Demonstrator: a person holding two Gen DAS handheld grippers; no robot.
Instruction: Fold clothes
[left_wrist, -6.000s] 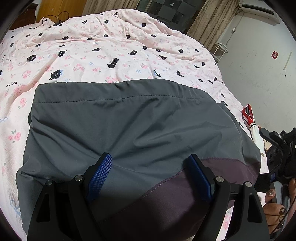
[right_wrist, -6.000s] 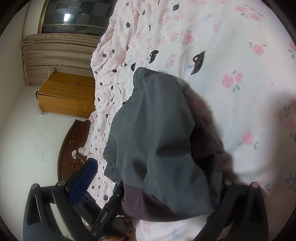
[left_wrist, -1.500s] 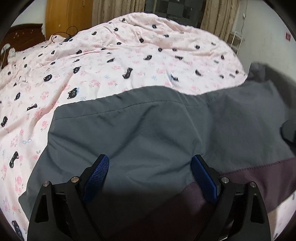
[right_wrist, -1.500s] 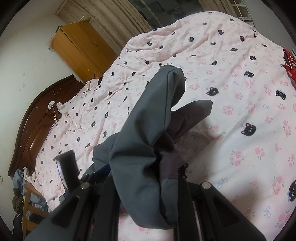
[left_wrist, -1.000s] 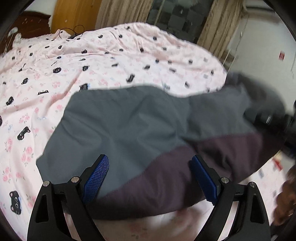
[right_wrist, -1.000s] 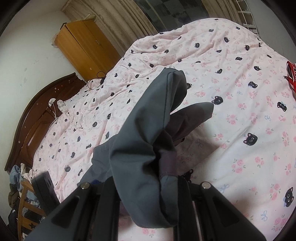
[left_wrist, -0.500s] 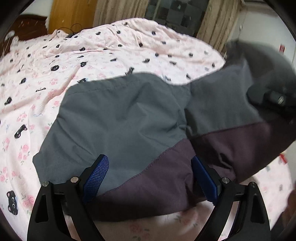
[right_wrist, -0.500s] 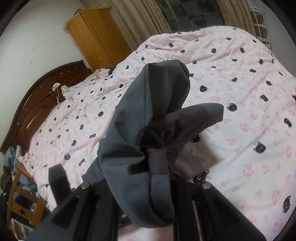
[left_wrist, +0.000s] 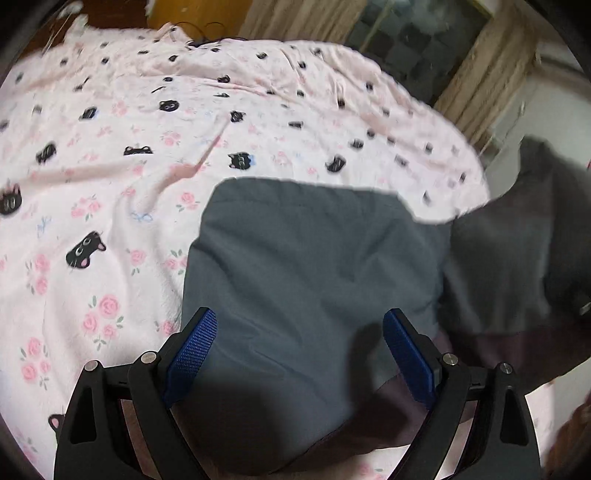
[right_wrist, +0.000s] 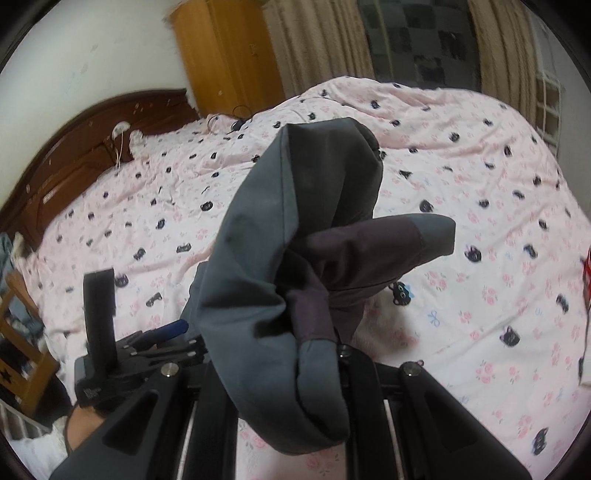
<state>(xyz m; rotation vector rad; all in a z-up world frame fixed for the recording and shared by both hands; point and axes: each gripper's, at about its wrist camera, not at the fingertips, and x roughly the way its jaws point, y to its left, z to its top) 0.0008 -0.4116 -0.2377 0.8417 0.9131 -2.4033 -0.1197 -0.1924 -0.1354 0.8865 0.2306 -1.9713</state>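
Grey-and-plum garment (right_wrist: 280, 266) bunched in right gripper's (right_wrist: 273, 373) clamped jaws; left gripper (left_wrist: 299, 347) jaws spread wide, empty; no legible writing.

garment (right_wrist: 280, 280) hides right gripper (right_wrist: 273, 373) fingers | raised fold (left_wrist: 524, 251) blurred | bedspread (left_wrist: 110, 166) motion-blurred

Left wrist view: low over the pink bedspread (left_wrist: 110, 206), close, facing across the bed toward the curtains (left_wrist: 476, 92). Right wrist view: higher, facing the headboard (right_wrist: 74, 155) and wardrobe (right_wrist: 221, 55), with the grey garment (right_wrist: 266, 280) very near the lens. Both views share the garment, bedspread and curtains.
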